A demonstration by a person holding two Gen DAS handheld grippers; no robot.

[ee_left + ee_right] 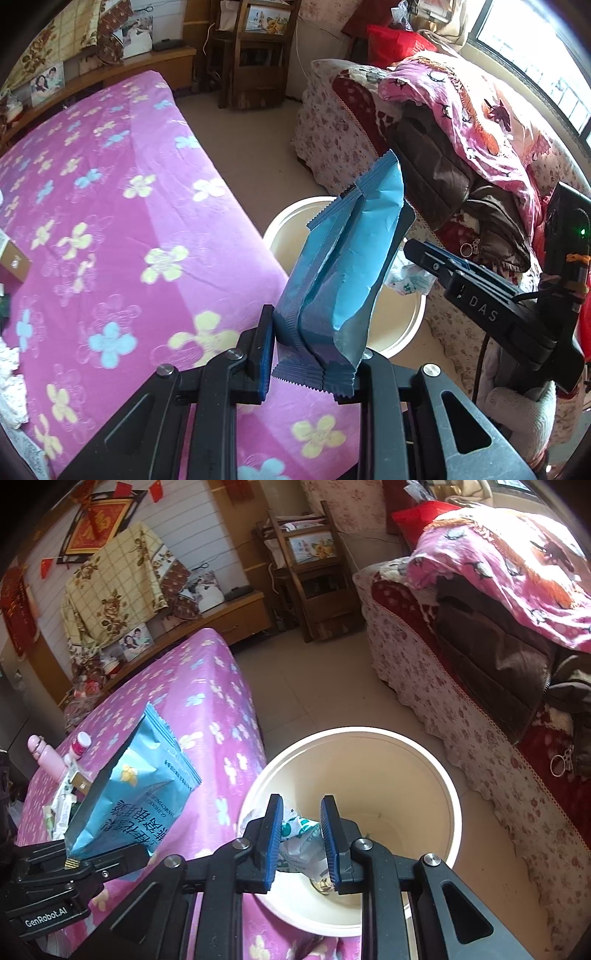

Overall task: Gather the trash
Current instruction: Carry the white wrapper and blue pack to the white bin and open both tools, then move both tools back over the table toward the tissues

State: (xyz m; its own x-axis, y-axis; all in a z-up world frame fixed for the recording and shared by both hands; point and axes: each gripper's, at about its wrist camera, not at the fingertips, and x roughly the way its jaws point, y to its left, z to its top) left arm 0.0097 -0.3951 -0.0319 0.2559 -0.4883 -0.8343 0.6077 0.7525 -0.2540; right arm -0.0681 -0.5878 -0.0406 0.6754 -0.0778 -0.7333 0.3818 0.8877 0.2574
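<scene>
Left claw (310, 354): gripping blue snack packet (340, 266) by its crimped bottom seam, jaws closed onto it; packet standing up and leaning out beyond the edge of the pink flowered tabletop (110, 206), partly over the bin

Right claw (301, 834): hanging just above the mouth of the cream bin (448, 797), jaws parted a moderate way, gripping nothing; crumpled wrapper visible between the blue pads but lying down inside the bin, not held

Bin: standing on the floor tight against the tabletop edge, between tabletop and floral sofa (461, 716); holding white-and-green crumpled wrapper (299, 840) plus a small yellowish scrap (325, 886) at the bottom; remainder of the interior showing bare wall

Progress, judging: at least one piece already binned; blue packet lifted, not yet dropped; roughly midway

Still awaiting collection, probably: crumpled white paper (11, 384) at the near left edge of the tabletop; small clutter by the pink bottle (46, 757) at the far end, contents too small for telling trash from keepers
</scene>
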